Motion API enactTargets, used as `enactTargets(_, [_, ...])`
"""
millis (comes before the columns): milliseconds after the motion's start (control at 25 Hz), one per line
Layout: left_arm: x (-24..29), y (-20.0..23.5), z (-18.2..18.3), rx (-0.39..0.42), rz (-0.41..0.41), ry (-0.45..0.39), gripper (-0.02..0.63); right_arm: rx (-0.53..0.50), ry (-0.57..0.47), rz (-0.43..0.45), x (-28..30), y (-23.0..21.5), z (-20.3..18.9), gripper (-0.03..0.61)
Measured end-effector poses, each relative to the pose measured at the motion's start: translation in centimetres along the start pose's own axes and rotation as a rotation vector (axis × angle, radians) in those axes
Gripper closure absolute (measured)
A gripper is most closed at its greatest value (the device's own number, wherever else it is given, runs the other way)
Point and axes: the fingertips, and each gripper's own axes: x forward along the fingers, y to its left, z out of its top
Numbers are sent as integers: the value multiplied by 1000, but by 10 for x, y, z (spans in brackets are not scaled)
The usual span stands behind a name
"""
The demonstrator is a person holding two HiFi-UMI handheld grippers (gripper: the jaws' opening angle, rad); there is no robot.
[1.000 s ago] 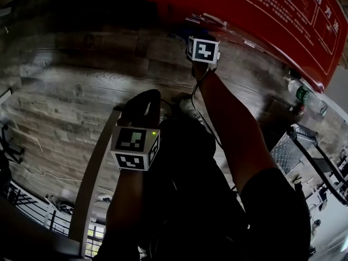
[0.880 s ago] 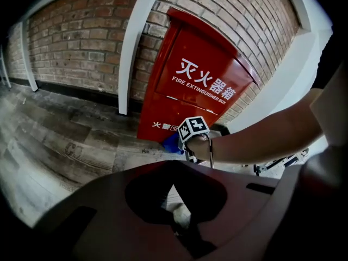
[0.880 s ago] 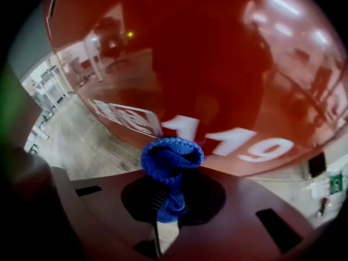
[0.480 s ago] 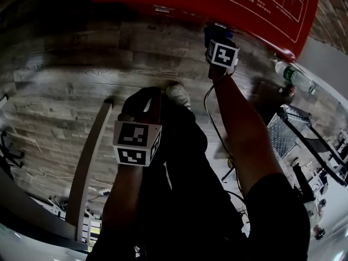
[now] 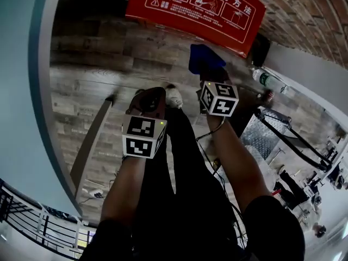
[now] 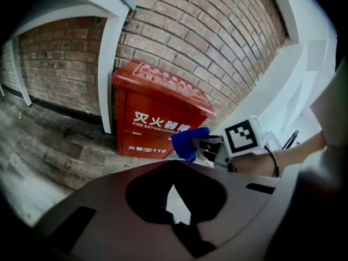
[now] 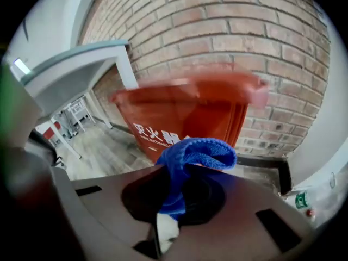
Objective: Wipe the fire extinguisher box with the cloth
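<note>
Because the fire extinguisher box point(image 5: 190, 10) is broad and the cloth point(image 5: 204, 58) is bunched into one small wad, a pass from here could, I judge, cover only a narrow strip and leave most of the red surface untouched. The wad is also held by one end only, so dragging it across the lid's rim or the raised lettering might pull it free. A wide sweep toward the box's right end could knock the plastic bottle point(image 5: 267, 81) lying on the floor point(image 5: 92, 69) just beside that corner.

The box stands on the floor against the brick wall point(image 6: 206, 31), its long axis running level along the wall's foot. Its lettered front point(image 6: 155, 137) faces out into the room and its printed lid faces up. The cloth point(image 7: 198, 154) hangs in the air in front of the box, not touching it, with its folded lobe pointing at the box's front.

The right gripper point(image 7: 168, 203) is clamped on the cloth's lower end. The left gripper point(image 6: 174, 200) has its jaws drawn together with nothing between them, and it hangs beside the right, farther from the box.
</note>
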Motion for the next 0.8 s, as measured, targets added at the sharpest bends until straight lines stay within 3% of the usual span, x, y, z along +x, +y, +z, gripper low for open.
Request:
enactTargets(360, [-110,-48,120,85,32,-137,620,-55,-250,105,-196,79,151,537])
enactTargets(800, [-240,-127,227,172,51,-307,620,-50,-483,123,-349,127,300,537])
